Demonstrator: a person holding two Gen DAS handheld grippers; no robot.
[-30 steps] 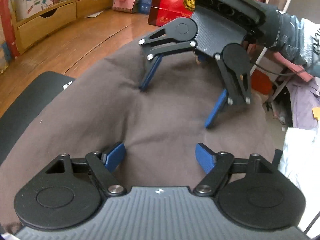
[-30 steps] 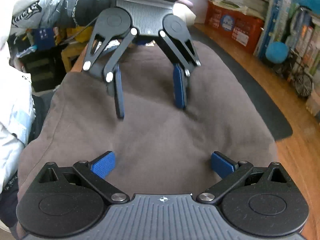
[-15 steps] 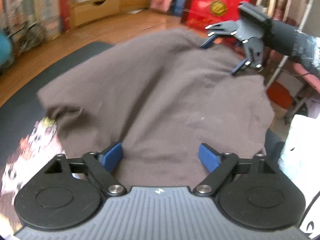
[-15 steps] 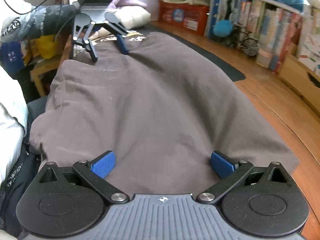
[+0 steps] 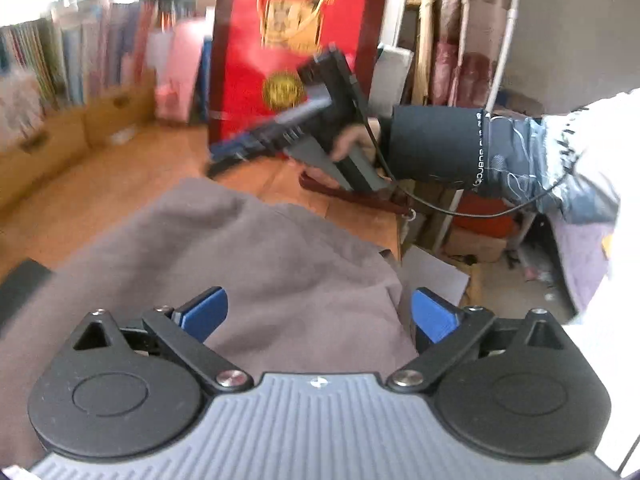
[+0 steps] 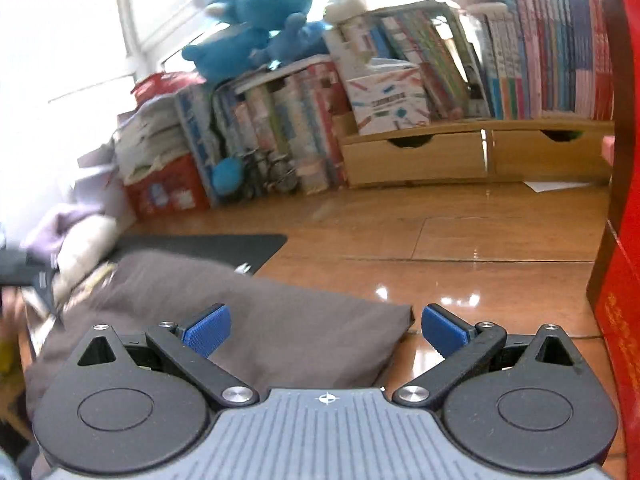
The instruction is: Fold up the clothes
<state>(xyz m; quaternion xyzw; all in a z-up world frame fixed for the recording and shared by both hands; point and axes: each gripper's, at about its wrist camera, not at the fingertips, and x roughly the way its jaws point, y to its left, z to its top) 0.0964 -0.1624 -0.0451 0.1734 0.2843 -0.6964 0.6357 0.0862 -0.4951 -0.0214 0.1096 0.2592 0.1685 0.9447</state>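
Nearest in the left wrist view, the left claw [image 5: 318, 314] stands wide, its jaws having just been opening; the blue pads [image 5: 204, 312] press on nothing, though the folded brown garment [image 5: 256, 264] lies under and between them. The garment's right edge falls just inside the right-hand pad, at the near edge of the wooden tabletop [image 5: 120, 184]. Farther off, blurred, the right claw [image 5: 236, 148] hangs in the air above the tabletop beyond the garment, turned on its side, held by a hand [image 5: 348, 144] in a dark sleeve [image 5: 432, 146]. Behind it stands a red gift bag [image 5: 296, 56].

In the right wrist view, the right claw [image 6: 326, 328] is also spread wide and holds nothing; the garment's [image 6: 256, 320] corner sits low between its pads [image 6: 208, 330] without touching them. Beyond the garment lies a black mat [image 6: 224, 246], then bare glossy tabletop [image 6: 460, 240]. At the back are wooden drawers [image 6: 460, 156] with books [image 6: 552, 52] and a blue plush toy [image 6: 256, 24].
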